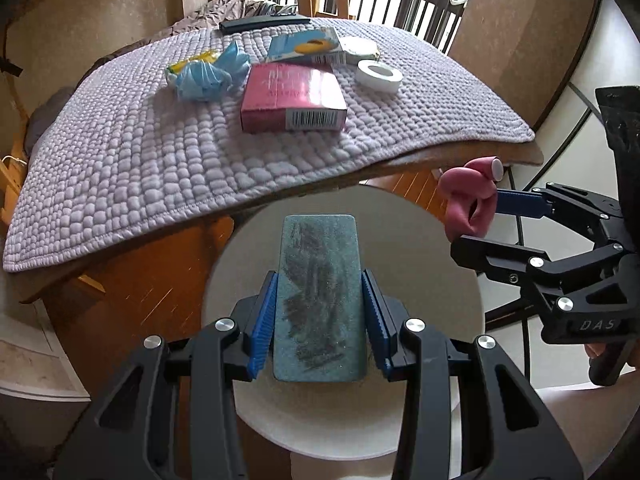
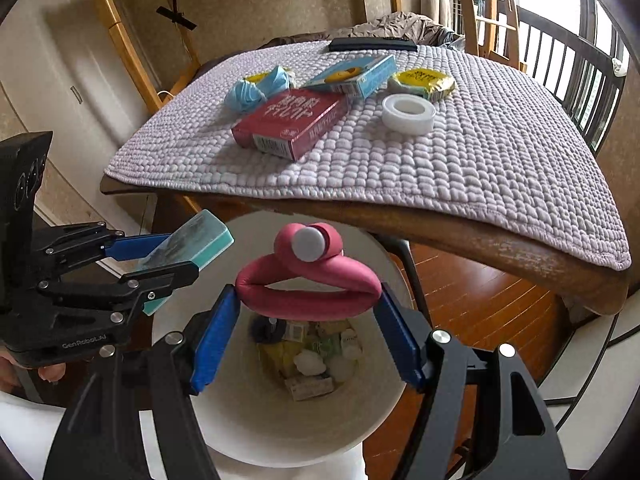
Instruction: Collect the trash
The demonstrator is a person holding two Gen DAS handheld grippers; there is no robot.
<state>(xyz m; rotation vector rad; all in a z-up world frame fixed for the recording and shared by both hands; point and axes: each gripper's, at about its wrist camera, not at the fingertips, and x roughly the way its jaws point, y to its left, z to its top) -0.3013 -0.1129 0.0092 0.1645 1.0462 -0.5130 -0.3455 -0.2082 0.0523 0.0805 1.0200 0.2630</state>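
Left gripper fingers grasp a sponge; right gripper fingers grasp a pink roller, bin beneath both.

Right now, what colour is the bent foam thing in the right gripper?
Pink, with a pale grey end cap: the foam roller shows best in the right wrist view.

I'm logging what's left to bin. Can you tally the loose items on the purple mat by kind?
Boxes: 2, pink and blue.
Blue masks: 1 bunch.
Yellow packets: 2, one right, one behind the masks.
Tape rolls: 1.
Black flat item: 1.
Total: 7.
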